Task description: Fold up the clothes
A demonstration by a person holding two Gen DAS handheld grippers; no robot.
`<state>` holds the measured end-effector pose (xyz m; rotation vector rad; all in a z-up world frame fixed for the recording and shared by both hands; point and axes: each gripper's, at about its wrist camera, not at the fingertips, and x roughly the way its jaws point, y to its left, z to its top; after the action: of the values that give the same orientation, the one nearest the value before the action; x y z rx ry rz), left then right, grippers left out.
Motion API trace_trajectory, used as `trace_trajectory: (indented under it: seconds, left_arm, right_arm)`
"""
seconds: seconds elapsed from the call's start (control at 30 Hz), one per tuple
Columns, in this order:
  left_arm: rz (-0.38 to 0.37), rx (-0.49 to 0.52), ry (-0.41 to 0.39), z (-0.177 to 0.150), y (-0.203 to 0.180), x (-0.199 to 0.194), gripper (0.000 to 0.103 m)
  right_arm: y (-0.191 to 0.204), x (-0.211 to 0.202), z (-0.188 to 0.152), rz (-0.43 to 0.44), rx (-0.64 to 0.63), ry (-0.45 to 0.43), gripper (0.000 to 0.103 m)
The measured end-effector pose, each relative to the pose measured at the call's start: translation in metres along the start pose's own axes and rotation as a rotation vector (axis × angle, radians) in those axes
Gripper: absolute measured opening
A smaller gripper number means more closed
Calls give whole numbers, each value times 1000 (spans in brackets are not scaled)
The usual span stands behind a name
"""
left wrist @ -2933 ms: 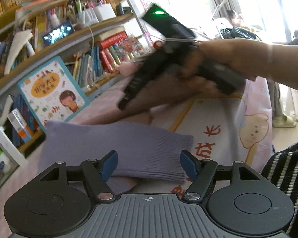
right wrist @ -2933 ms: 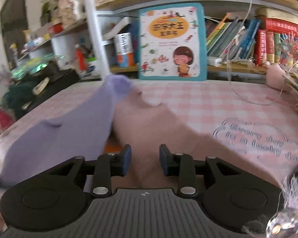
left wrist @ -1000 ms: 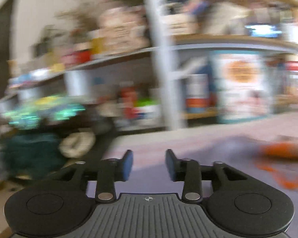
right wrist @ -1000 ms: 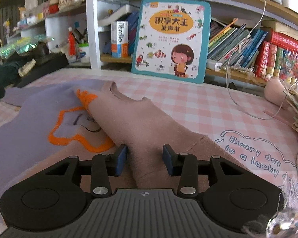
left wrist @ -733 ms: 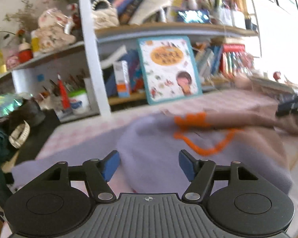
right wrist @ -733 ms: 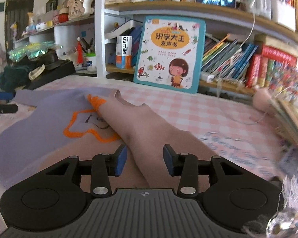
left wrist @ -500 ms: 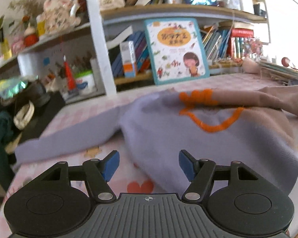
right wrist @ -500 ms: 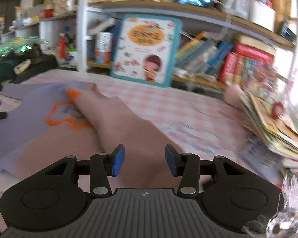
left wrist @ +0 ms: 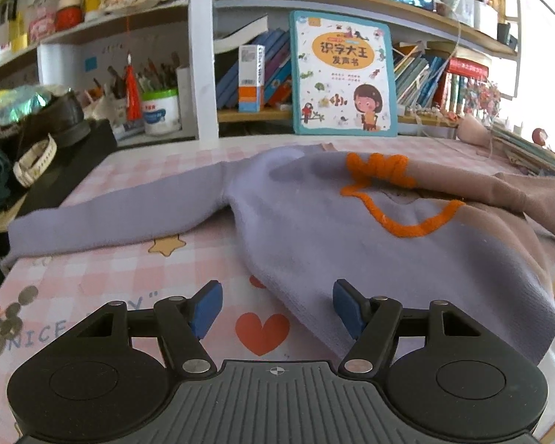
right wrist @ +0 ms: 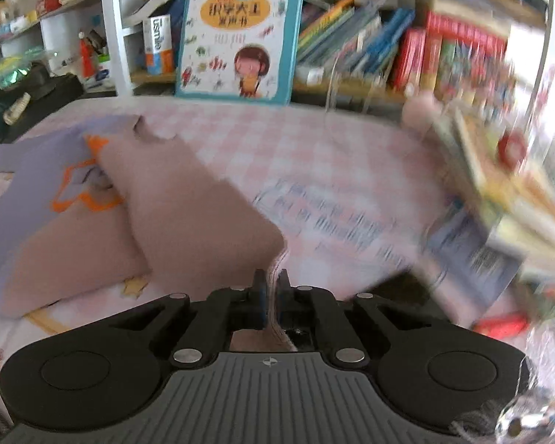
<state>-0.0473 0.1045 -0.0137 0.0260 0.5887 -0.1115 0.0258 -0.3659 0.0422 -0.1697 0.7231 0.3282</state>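
A teal-framed children's picture book stands against the crowded wooden bookshelf at twelve o'clock from my left tool, a white pen pot at ten o'clock and a slumped stack of magazines blurred at two o'clock from my right tool. Nothing lies between either tool and the garment.

One knitted sweater, lilac and dusty pink with an orange yarn outline, is spread on the pink checked tablecloth. Its lilac sleeve runs out flat toward ten o'clock; its pink sleeve lies folded across the body.

My left gripper hangs released, jaws wide, with the sweater's lilac hem just ahead at one o'clock and only the cloth's red heart between the blue pads.

My right gripper is clenched on the pink sleeve's cuff, the ribbed edge pinched upright between its jaws.

Count: one sweater, two sleeves, two grippers, one picture book.
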Motion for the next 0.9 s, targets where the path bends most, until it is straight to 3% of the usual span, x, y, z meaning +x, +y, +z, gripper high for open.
trace_trajectory:
  seconds: [0.13,0.33,0.43,0.5,0.53,0.63,0.7,0.77,0.83,0.9]
  left_arm:
    - [0,-12,6,3,-1,4,68]
    - [13,29,15,6,-9,9,68]
    - [13,34,19,6,-9,11,68]
    - [7,29,24,6,-8,12,68]
    - [6,28,25,6,-6,13,68]
    - [7,29,21,6,-4,11,68]
    - [10,20,17,6,-1,8,68]
    - [5,-6,12,5,5,6,68]
    - [-5,-48,12,6,11,6,68]
    - [-22,-111,18,7,18,11,68]
  right_arm:
    - [-2,20,39,-129,-62,-57,4]
    - [13,91,95,-460,-275,-161,4]
    - [4,133,113,-498,-256,-160,8]
    - [-5,164,120,-520,-241,-107,38]
    - [-8,172,120,-522,-226,-84,44]
    - [-13,165,113,-457,-103,-111,47]
    - [-7,141,100,-322,-18,-152,51]
    - [-2,113,80,-134,73,-153,57]
    - [-1,93,59,43,146,-110,57]
    - [3,78,35,163,205,-53,57]
